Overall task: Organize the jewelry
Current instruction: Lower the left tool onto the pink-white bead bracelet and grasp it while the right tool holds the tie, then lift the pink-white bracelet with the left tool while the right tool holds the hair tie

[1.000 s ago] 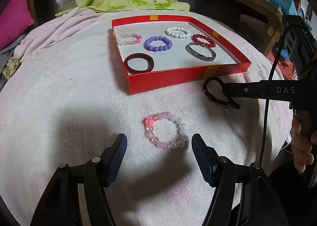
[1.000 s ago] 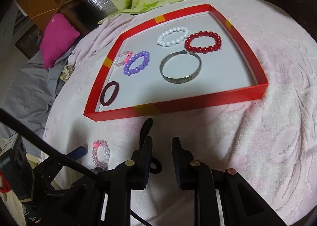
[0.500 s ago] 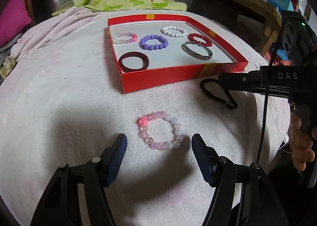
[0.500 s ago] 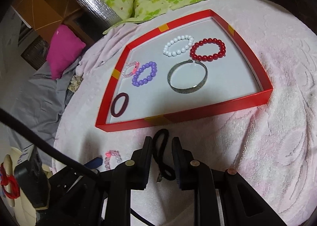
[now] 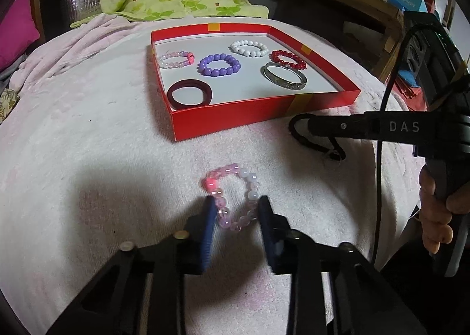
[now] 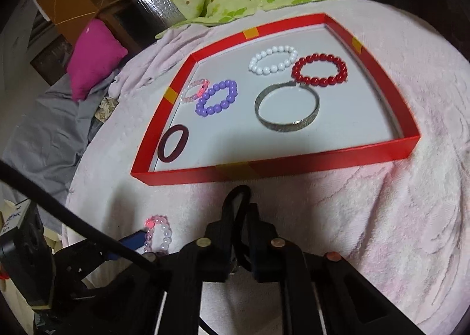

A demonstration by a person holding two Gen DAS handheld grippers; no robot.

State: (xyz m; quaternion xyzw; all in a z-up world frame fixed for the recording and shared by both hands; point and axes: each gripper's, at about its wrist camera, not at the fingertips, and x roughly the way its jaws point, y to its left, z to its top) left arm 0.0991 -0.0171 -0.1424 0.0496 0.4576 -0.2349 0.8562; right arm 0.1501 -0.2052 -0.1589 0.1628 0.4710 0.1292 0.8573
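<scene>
Pinching the pink bead bracelet point(image 5: 232, 198) from both sides, the left gripper point(image 5: 235, 203) has just been closing, and its blue pads now touch the beads, squeezing the loop into a narrow oval on the pale pink towel point(image 5: 88, 158) in front of the red tray point(image 5: 264, 117). That bracelet lies well short of the tray's near wall, towards its left half (one bead glows a brighter pink than the rest).

The right gripper point(image 6: 239, 217) is clamped on the black cord bracelet point(image 6: 238, 197), which lies just before the tray's near wall, close to the yellow tape patch point(image 6: 235, 169). Its jaws have just been closing too; the cord runs between them, and its loop pokes out past the tips towards the tray. A hand point(image 5: 437, 217) grips that tool's handle to the right of the tray.

Inside the tray lie six pieces, all apart from the two outside it: a dark maroon bangle point(image 5: 189, 94) in the near left corner, a pale pink bead bracelet point(image 5: 176, 59) in the far left corner, a purple bead bracelet point(image 5: 218, 65) beside it, a white bead bracelet point(image 5: 249, 48) towards the back, a red bead bracelet point(image 5: 288, 59) by the right wall, and a silver bangle point(image 5: 285, 79) whose rim touches the red beads.
</scene>
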